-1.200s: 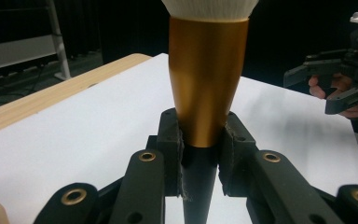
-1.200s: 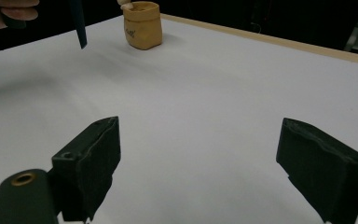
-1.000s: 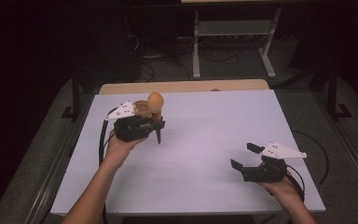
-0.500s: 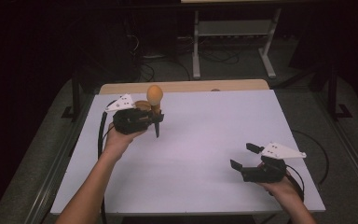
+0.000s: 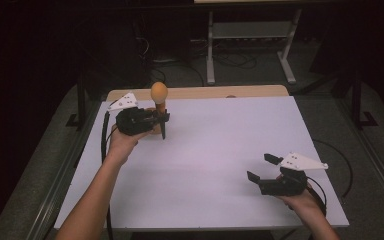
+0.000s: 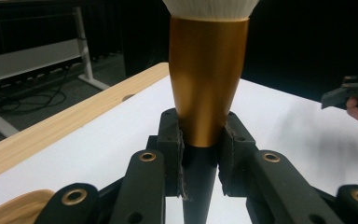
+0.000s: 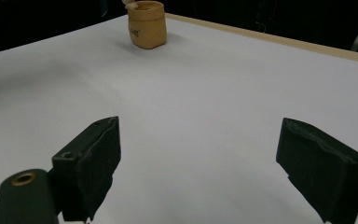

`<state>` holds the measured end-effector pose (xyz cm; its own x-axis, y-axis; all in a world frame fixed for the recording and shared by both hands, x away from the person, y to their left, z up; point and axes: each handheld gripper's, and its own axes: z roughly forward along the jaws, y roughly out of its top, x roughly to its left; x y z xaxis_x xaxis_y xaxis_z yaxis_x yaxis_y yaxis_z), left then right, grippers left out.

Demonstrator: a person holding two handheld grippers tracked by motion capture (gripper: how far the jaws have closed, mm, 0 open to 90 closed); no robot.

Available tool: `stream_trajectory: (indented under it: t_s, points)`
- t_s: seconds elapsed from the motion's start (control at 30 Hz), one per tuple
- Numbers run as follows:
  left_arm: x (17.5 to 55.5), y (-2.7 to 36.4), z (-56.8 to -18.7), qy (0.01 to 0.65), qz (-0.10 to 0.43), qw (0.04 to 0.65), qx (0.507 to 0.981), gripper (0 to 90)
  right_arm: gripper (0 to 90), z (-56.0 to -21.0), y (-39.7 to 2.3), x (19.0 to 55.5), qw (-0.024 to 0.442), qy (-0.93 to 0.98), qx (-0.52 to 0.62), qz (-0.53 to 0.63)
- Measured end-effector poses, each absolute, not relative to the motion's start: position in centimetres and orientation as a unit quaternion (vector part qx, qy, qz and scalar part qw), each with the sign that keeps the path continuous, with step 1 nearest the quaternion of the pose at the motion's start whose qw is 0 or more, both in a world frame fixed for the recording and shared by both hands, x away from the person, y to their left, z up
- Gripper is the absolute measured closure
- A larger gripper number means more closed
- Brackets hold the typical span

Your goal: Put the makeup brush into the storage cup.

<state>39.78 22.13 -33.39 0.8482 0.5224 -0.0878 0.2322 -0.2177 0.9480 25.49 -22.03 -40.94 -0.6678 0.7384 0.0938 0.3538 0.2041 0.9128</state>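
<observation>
A makeup brush stands upright in my left gripper [image 5: 161, 116], its round orange head [image 5: 158, 92] up and its black handle tip [image 5: 163, 132] down over the far left of the white table [image 5: 220, 145]. In the left gripper view the pads [image 6: 180, 149] press on the base of the brush's gold ferrule [image 6: 208, 79], where the black handle [image 6: 198, 186] begins. A small tan pouch [image 7: 147, 24] stands open on the table; its rim [image 6: 14, 212] shows beside the left jaws. My right gripper [image 5: 262, 167] rests open near the front right, with bare table between its pads [image 7: 93, 158].
A wooden strip [image 5: 205, 92] runs along the table's far edge. Beyond it stand a metal frame [image 5: 250, 30] and loose cables on the dark floor. The right hand and its gripper [image 6: 354, 91] show far off in the left gripper view.
The left hand has risen a little with the brush and drifted toward the table's far edge. The right gripper has stayed where it was.
</observation>
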Motion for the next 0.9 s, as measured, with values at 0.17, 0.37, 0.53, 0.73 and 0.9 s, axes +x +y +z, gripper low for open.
stream_trajectory:
  t_s: [0.17,0.37,0.53,0.73,0.9]
  points:
    - [40.5,22.6,-33.0,0.255,0.133,0.572,0.768,73.2,13.1,-40.9,-22.1,25.5,0.186,0.753,0.363,0.517]
    - [41.4,23.2,-32.6,0.262,0.143,0.571,0.765,73.3,13.1,-41.0,-22.0,25.5,0.185,0.754,0.364,0.515]
    - [42.0,23.2,-32.3,0.262,0.152,0.567,0.766,73.3,13.1,-41.0,-22.0,25.5,0.185,0.753,0.364,0.516]
    - [43.1,23.6,-32.4,0.273,0.165,0.564,0.762,73.3,13.1,-40.9,-22.1,25.5,0.186,0.753,0.364,0.516]
    - [43.8,23.9,-32.6,0.280,0.178,0.564,0.756,73.3,13.2,-40.9,-22.1,25.5,0.184,0.752,0.365,0.516]
